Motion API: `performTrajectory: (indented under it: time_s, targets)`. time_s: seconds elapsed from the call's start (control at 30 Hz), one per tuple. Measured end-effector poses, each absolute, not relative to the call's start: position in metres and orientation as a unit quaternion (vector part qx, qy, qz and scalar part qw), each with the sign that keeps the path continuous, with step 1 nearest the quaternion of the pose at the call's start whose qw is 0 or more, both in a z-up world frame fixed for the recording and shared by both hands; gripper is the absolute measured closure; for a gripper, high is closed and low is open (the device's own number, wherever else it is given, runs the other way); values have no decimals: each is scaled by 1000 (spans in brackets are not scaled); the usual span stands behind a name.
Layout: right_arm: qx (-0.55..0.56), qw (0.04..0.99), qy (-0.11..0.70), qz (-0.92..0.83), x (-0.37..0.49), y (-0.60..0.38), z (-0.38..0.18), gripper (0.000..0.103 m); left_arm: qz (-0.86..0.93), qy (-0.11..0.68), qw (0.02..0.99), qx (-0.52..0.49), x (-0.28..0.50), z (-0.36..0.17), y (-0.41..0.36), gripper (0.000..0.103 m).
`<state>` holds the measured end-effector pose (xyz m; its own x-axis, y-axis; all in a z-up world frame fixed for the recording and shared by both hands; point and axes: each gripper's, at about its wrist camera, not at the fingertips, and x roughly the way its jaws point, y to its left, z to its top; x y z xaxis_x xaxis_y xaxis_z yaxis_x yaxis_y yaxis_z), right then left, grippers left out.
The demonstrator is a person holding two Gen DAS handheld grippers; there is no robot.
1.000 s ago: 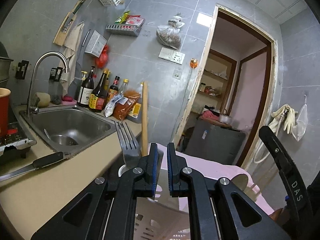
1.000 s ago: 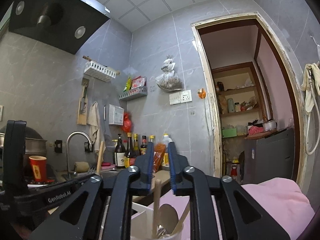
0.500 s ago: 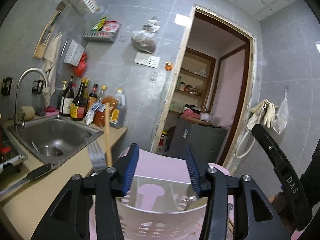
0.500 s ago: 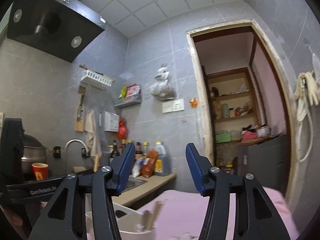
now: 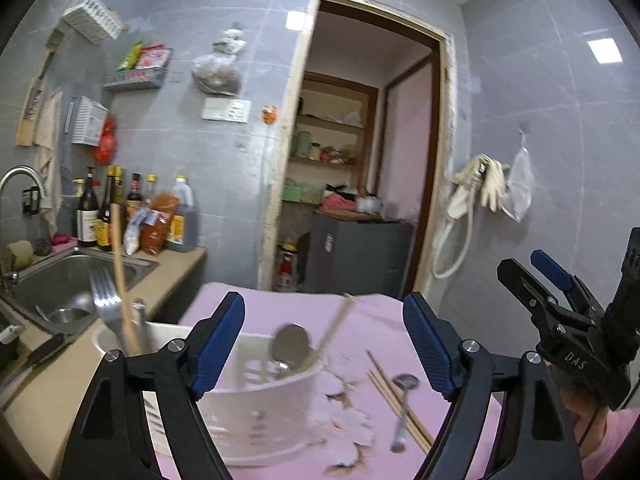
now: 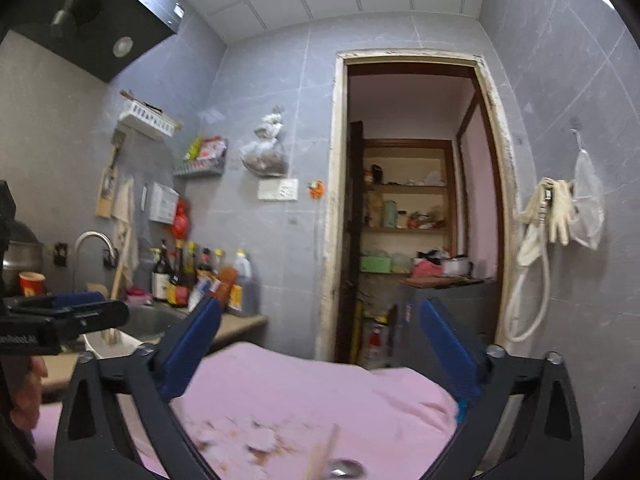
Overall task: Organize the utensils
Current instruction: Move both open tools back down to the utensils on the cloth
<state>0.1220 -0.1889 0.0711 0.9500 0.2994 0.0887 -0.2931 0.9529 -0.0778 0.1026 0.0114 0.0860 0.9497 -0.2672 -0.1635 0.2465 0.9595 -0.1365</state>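
Observation:
A white slotted utensil holder (image 5: 256, 400) stands on the pink cloth (image 5: 372, 320). In it are a fork (image 5: 105, 300), a wooden stick (image 5: 120, 272), a spoon (image 5: 290, 346) and a chopstick (image 5: 336, 328). A pair of chopsticks (image 5: 396, 398) and a second spoon (image 5: 402, 408) lie loose on the cloth to the holder's right. My left gripper (image 5: 324, 344) hovers just in front of the holder, its jaws opening, gripping nothing. My right gripper (image 6: 320, 348) is off to the right, jaws opening wide and empty, over the cloth (image 6: 320, 392); a spoon bowl (image 6: 344, 470) shows below it.
A steel sink (image 5: 60, 284) with a tap is set in the beige counter (image 5: 48, 384) on the left, with a knife (image 5: 36, 356) beside it. Sauce bottles (image 5: 116, 216) line the wall. A doorway (image 5: 360, 160) opens behind. A red cup (image 6: 31, 282) stands at the far left.
Both grippers went from shut to wide open and drew back from the holder. The fork and sticks stay in the holder. The loose chopsticks and spoon on the cloth came into view.

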Motion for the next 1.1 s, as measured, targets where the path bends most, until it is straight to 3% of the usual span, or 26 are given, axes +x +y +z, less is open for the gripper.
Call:
performTrajectory:
  time_s: [0.17,0.67,0.73,0.77,0.9,1.1]
  targets:
    - [-30,991,-24,125,117,-218,60,0,-152,110,981,-47,102,70,-14,12]
    - [-2,976,167,139,170,-266,16,1,-170,300,939,4,150,2,-76,13]
    - [3,969,199,147,180,-268,10,5,-172,324,930,-2,159,-6,-80,21]
    - [8,964,217,152,187,-269,7,7,-174,337,925,-3,165,-9,-82,31]
    - [26,944,281,173,211,-270,-5,23,-184,374,909,-10,190,-22,-88,52]
    - [36,915,351,193,245,-265,-23,32,-193,411,891,-10,223,-34,-98,71]
